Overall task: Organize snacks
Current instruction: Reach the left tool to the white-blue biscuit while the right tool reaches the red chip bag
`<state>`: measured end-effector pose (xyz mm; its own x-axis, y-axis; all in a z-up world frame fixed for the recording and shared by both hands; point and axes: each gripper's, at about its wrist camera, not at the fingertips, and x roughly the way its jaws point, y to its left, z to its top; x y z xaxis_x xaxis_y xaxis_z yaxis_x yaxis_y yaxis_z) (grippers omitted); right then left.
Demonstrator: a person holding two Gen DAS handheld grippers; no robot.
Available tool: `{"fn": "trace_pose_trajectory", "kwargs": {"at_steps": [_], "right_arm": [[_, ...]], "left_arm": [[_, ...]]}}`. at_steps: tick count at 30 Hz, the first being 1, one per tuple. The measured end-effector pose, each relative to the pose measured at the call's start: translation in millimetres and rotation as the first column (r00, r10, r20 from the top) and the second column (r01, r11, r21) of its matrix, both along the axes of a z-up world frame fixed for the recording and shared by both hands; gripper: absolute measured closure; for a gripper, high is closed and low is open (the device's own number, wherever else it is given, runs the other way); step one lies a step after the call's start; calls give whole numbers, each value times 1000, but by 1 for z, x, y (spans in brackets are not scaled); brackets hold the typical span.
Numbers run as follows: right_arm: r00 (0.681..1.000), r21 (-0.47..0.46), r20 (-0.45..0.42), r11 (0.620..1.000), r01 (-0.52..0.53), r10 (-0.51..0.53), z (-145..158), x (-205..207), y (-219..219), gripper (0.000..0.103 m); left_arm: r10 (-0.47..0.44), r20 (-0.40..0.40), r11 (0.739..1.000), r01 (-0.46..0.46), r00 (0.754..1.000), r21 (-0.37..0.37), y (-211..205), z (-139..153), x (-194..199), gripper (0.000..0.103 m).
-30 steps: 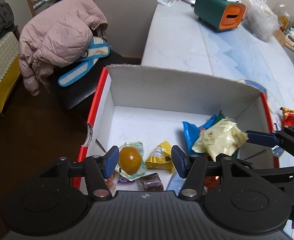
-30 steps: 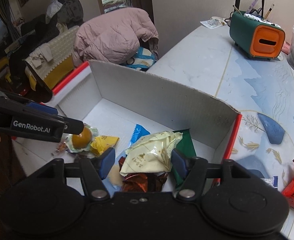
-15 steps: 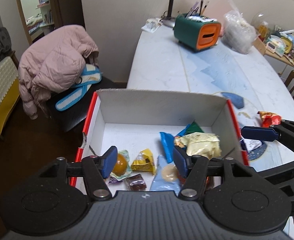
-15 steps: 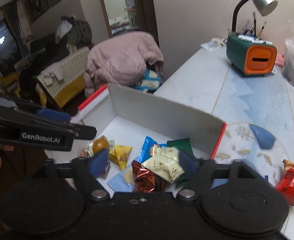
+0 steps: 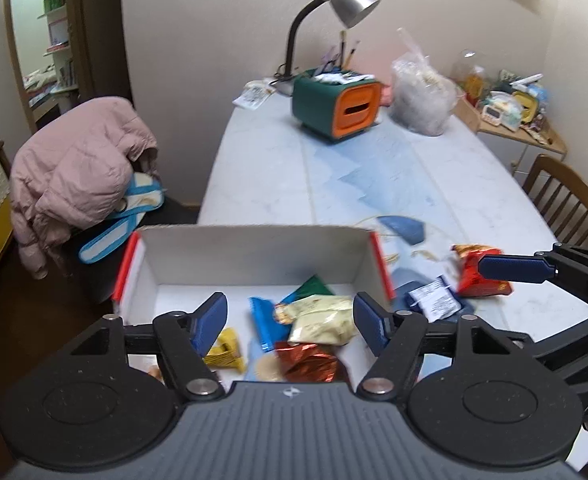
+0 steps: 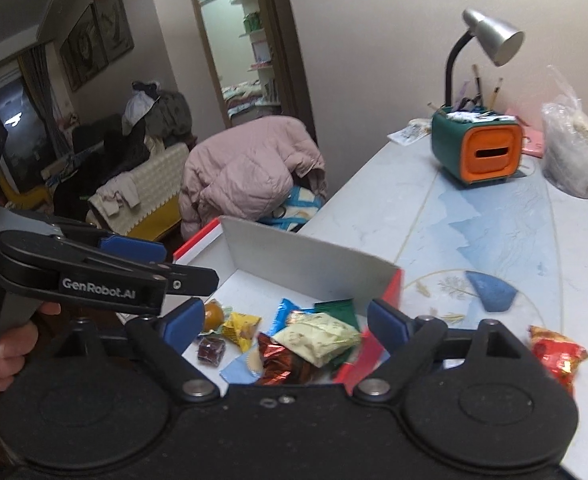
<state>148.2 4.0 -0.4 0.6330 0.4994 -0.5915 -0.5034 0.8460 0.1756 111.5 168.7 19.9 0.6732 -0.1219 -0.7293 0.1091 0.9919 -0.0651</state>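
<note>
A white cardboard box with red edges sits at the table's near left corner and holds several snacks: a cream packet, a blue packet, a green packet, a copper foil packet, a yellow candy. A red snack bag and a blue-white packet lie on the table right of the box. My left gripper is open and empty above the box. My right gripper is open and empty above the box's right side.
A green and orange organiser with a desk lamp and a clear plastic bag stand at the table's far end. A pink jacket lies on a chair left of the table. A wooden chair stands at the right.
Both grippers have risen and pulled back from the box. The right gripper let go of the cream packet, which now lies in the box, and its jaws opened wider.
</note>
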Motion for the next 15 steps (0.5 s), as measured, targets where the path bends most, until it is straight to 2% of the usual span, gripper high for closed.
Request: {"fn": "trace_pose_trajectory", "kwargs": {"at_steps": [1,2,3,4,10,15], "right_arm": [[1000,4,5,1000,6,-6,1,-1,-7,15],[1000,7,9,1000,14,-14,2,-3,-13,11],[1000,10,16,1000,25,-26,3,-5,-20,3],[999,15,29,999,41,-41,4,-7,-27,1],[995,39,38,995,93,-94,6,-13,-71,0],[991,4,32,992,130,-130,1,-12,-105,0]], "left_arm": [[-7,1,1000,7,1000,-5,-4,1,0,33],[-14,3,1000,14,1000,-11,-9,1,-1,33],[-20,6,1000,20,1000,-15,-14,2,0,33],[-25,9,1000,26,1000,-17,-19,2,0,32],[-49,5,998,49,999,-41,-55,2,4,29],[-65,-1,996,65,998,-54,-89,-4,6,29]]}}
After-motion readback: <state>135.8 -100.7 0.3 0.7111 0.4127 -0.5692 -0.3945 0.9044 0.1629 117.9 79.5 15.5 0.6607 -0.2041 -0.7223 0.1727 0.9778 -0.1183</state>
